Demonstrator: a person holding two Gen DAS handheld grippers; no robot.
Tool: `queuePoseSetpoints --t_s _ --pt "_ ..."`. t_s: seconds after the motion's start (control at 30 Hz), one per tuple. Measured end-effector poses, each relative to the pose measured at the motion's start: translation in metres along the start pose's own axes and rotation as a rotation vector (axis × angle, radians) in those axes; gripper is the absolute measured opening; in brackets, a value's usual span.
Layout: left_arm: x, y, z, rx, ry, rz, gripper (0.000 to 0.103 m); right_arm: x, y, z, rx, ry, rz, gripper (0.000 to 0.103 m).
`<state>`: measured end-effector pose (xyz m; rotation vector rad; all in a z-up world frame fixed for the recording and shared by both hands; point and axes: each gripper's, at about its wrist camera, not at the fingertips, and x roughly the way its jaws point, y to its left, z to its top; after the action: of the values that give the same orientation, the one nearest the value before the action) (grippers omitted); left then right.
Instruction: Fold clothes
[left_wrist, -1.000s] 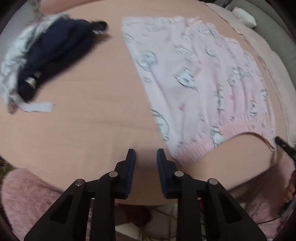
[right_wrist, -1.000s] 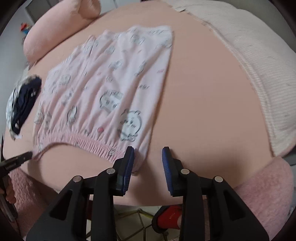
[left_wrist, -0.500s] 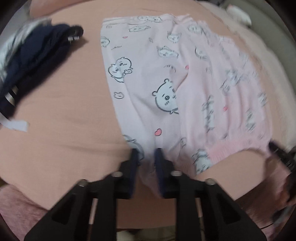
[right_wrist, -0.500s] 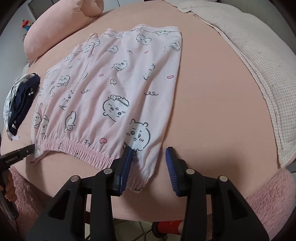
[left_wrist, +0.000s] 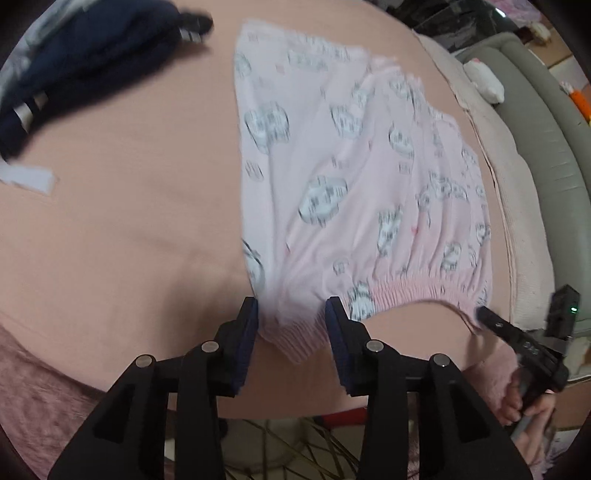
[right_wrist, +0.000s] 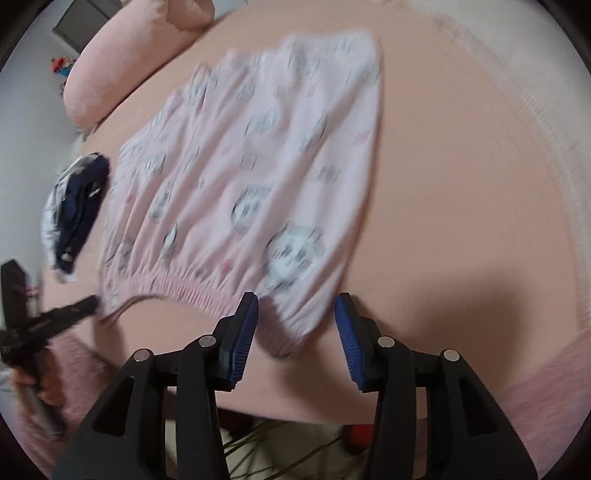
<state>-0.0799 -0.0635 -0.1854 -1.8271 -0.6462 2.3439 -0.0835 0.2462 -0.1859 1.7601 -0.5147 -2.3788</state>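
I see the pink printed pajama pants (left_wrist: 354, 206) lying flat on the peach-sheeted bed (left_wrist: 129, 206), their elastic waistband (left_wrist: 417, 290) along the near edge of the bed and the leg hems toward the far side. My left gripper (left_wrist: 291, 317) sits at the near edge over the waistband's left corner; its jaws have just been opening and now stand apart, with the bunched ribbed corner between them, and I can't see the pads pressing on it. My right gripper (right_wrist: 295, 314) is at the waistband's other corner, jaws likewise just opening and apart, the cloth corner lying between them, loose. A dark navy garment (left_wrist: 85, 62) lies in a heap near the bed's far left corner, well apart from the pants. A pink pillow (right_wrist: 129, 62) rests at the far end.
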Motion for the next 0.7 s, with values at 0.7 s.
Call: queuePoseSetpoints --t_s 0.7 --pt "-0.041 -0.011 -0.028 0.136 -0.092 0.033 0.013 -0.059 0.019 -0.035 -0.018 -0.165 0.012 0.008"
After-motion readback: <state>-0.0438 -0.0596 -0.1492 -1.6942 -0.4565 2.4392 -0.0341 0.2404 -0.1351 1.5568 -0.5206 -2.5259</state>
